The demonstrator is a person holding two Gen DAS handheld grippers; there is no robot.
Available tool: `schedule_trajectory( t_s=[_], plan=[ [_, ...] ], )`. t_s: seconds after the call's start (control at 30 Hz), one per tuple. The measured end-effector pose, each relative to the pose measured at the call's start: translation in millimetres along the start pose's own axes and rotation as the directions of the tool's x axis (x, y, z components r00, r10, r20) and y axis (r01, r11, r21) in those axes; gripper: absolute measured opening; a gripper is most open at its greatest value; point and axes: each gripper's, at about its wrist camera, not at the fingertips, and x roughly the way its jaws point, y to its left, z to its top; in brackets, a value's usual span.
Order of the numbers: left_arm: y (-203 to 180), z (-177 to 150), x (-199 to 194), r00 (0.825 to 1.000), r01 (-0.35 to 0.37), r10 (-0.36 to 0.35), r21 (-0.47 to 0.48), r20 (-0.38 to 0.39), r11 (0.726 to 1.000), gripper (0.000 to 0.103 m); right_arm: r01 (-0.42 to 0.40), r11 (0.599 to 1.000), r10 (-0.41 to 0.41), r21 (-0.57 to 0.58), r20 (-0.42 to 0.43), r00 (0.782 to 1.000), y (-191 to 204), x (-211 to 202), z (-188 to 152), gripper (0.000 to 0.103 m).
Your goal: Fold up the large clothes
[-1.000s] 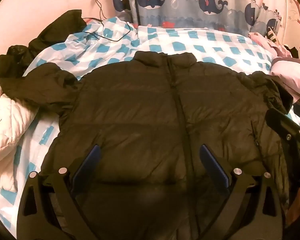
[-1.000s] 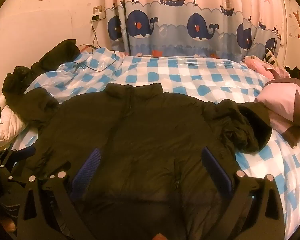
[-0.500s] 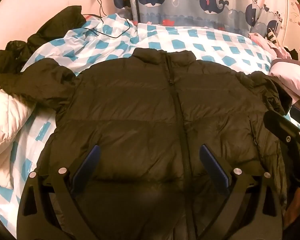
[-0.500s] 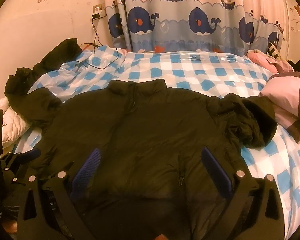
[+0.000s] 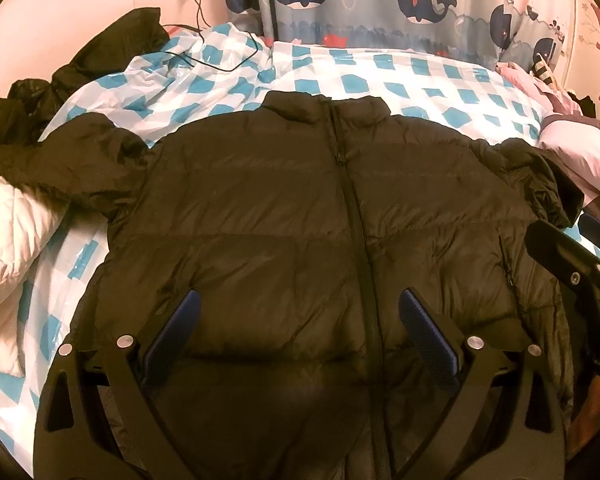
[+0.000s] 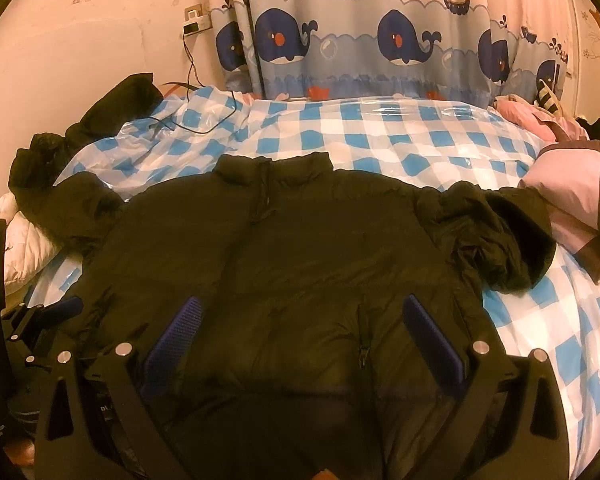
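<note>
I see the black puffer jacket [image 5: 300,216] spread flat, front up and zipped, filling the middle of both wrist views. Its collar [image 5: 326,106] points toward the top of the frame and its hem runs off the bottom edge under my tools. In the left wrist view one sleeve [image 5: 76,164] stretches to the left of the frame, and the other sleeve [image 5: 540,176] lies bunched at the right, just above the hip pocket zip.

My left gripper [image 5: 299,320] hangs over the lower chest of the jacket, its blue pads wide apart with nothing between them. My right gripper [image 6: 300,322] sits the same way in its own view, fingers spread and empty, over the jacket's lower half. I can see part of the right tool at the right edge of the left view.

The jacket lies on a blue-and-white checked bed cover [image 6: 400,140]. A white quilted piece [image 5: 8,232] lies at the left edge, another dark garment [image 6: 88,120] is heaped at the upper left, and a pink and brown cushion [image 6: 576,184] is at the right. A whale-print curtain [image 6: 380,40] hangs across the top, with a cable [image 6: 196,92] trailing from a wall socket onto the bed.
</note>
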Motion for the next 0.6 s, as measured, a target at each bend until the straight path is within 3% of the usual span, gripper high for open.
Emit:
schedule_trajectory(
  t_s=[0.6],
  plan=[
    [2.7, 0.3, 0.3, 1.0, -0.007, 0.007, -0.005, -0.009, 1.0, 0.095, -0.002, 1.0, 0.002, -0.003, -0.001, 1.0, 2.0, 0.2, -1.9, 0.097]
  ],
)
